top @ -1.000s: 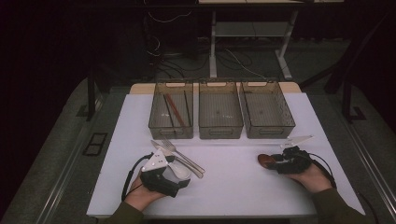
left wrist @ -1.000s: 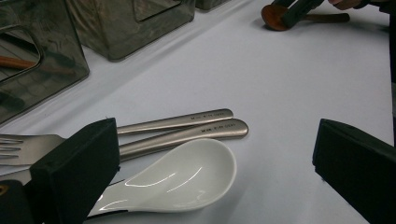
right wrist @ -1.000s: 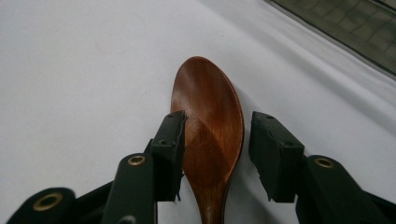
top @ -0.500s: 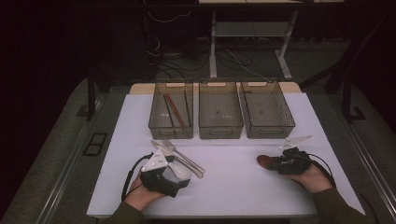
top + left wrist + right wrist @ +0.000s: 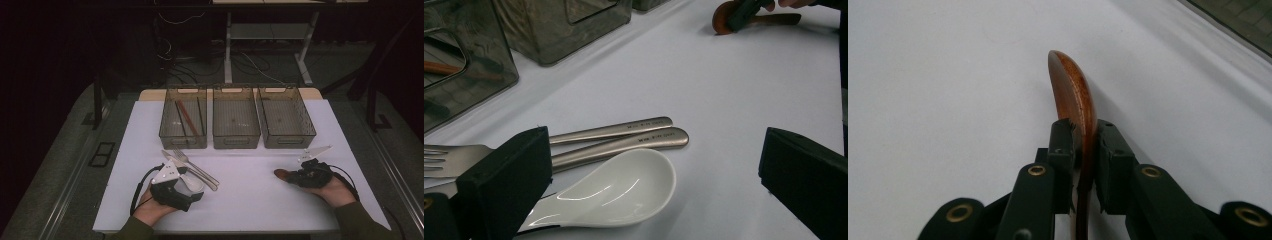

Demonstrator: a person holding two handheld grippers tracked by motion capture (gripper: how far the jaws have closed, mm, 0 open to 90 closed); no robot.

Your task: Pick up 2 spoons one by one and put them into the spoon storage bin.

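the right gripper point(image 5: 1083, 165) has just been closing and now pinches the wooden spoon point(image 5: 1071, 85), low on the table point(image 5: 250, 200), near side of the three bins point(image 5: 236, 120); grasp step, next needs a lift; left gripper point(image 5: 649, 170) gapes empty over the white spoon point(image 5: 619, 192)

Wooden spoon point(image 5: 1075, 95) handle hidden behind right gripper point(image 5: 1087, 150) pads. White spoon point(image 5: 616, 192) handle cut off behind left gripper point(image 5: 651, 182) pad; fork point(image 5: 449, 157) tines cut by edge.
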